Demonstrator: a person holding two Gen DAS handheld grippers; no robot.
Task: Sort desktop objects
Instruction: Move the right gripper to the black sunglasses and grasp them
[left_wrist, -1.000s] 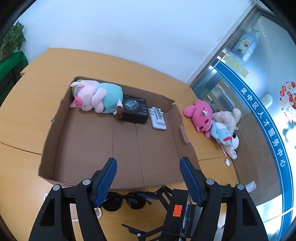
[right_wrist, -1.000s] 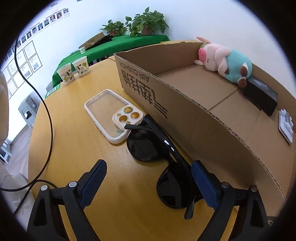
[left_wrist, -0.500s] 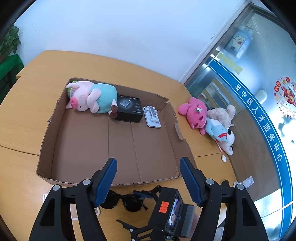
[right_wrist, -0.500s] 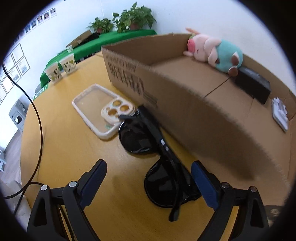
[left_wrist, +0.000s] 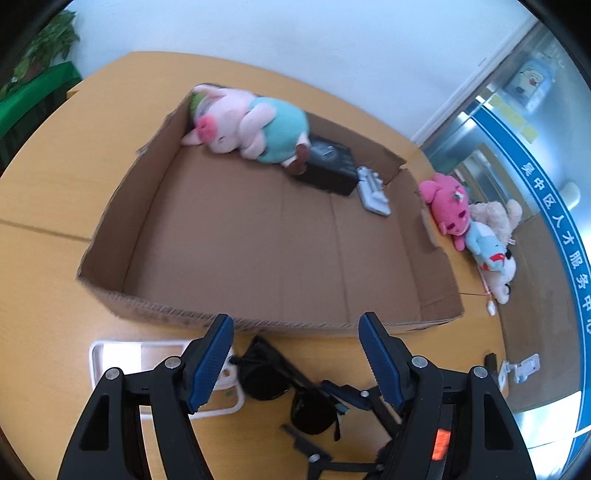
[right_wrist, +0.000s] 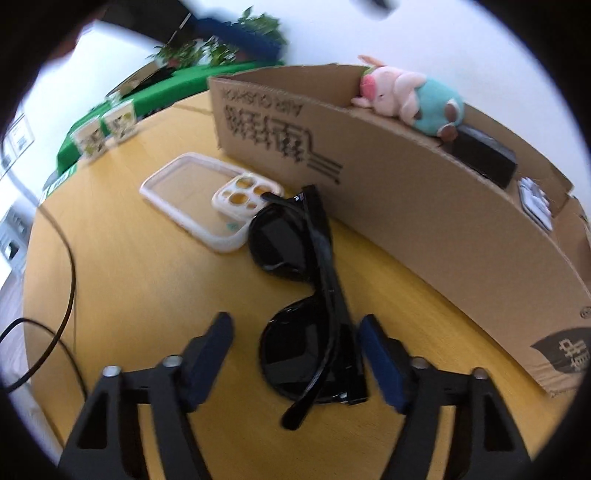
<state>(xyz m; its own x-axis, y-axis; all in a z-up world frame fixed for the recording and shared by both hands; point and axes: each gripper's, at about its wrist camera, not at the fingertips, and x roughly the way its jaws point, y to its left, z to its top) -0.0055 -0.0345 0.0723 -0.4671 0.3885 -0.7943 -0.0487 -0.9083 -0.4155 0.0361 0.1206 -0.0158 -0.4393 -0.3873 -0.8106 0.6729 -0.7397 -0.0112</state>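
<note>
Black sunglasses lie folded on the wooden table beside the cardboard box. My right gripper is open, its fingers on either side of the near lens, close to the table. The sunglasses also show in the left wrist view, with a white phone case beside them. My left gripper is open and empty, high above the box's near wall. The box holds a pig plush, a black box and a grey stand.
A white phone case touches the sunglasses' far lens. Several plush toys lie on the table right of the box. Two paper cups and a black cable are at the left. A small white clip lies near the table's edge.
My right gripper has moved forward and down, so its fingers now straddle the sunglasses' near lens. My left gripper has swung left and nearer the box's front wall.
</note>
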